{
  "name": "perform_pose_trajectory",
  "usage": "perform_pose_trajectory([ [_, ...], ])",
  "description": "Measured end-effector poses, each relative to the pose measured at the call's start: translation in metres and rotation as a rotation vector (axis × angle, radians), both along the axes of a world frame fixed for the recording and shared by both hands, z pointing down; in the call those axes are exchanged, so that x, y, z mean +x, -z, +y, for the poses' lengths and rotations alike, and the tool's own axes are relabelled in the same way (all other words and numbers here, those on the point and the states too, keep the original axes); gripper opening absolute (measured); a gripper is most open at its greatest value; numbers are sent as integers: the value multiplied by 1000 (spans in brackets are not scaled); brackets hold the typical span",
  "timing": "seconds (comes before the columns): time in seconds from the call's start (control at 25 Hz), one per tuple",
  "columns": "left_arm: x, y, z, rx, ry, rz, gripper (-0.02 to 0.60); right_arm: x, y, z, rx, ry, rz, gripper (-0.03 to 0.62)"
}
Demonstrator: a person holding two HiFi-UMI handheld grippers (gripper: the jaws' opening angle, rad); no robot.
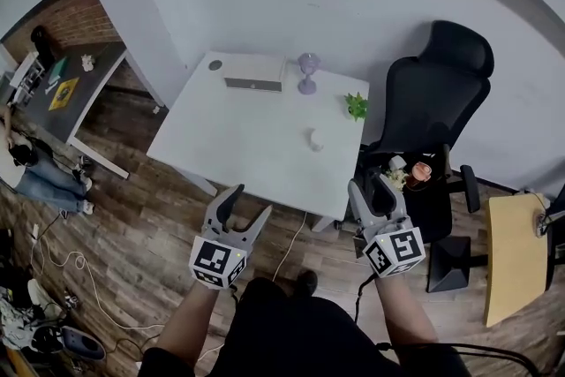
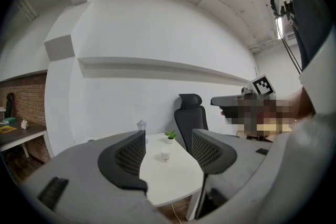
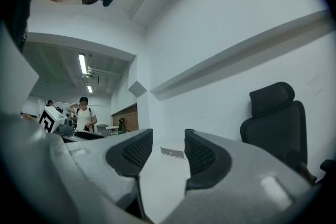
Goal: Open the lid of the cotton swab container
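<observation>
The approach is judged in hand. The left gripper point(image 1: 251, 202) and right gripper point(image 1: 369, 187) are held short of the counter's point(image 1: 238, 137) near edge, jaws spread and empty. The cotton swab container point(image 1: 315, 139) is set near the right edge, untouched. Next, it must be reached, steadied and its lid gripped.

The person stands short of a white table point(image 1: 229, 146), with 2 grippers held off its near edge. The left gripper point(image 1: 249, 202) has its jaws apart, and the right gripper point(image 1: 369, 190) is by the near right corner. On the table are a small white container point(image 1: 314, 139), a green plant point(image 1: 357, 106), a lavender stand point(image 1: 307, 72) and a flat white box point(image 1: 253, 84). A black office chair point(image 1: 437, 93) stands to its right.
</observation>
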State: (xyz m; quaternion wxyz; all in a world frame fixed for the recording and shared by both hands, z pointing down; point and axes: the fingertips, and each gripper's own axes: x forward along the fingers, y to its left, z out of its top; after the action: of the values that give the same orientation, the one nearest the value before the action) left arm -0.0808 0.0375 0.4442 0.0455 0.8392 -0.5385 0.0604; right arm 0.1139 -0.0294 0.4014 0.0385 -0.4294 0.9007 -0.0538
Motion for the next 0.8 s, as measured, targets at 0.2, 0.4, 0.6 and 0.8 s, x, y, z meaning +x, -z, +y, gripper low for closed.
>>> perform_pose_trajectory([
  [0.2,-2,-20,-35,-46,-52,-12,268,9,-1,-24,-57,-54,-51,189],
  [0.4,-5,-52,-87,-83,-141,-23,268,20,-5,-58,-68,-169,-53,189],
  [0.6,-4,-86,-140,-129,-270,-34,268,25,-12,-86,-91,-319,-59,189],
  [0.8,-17,-114,-182,-157,-372,-74,268,2,-12,-110,-98,-405,-30,187],
])
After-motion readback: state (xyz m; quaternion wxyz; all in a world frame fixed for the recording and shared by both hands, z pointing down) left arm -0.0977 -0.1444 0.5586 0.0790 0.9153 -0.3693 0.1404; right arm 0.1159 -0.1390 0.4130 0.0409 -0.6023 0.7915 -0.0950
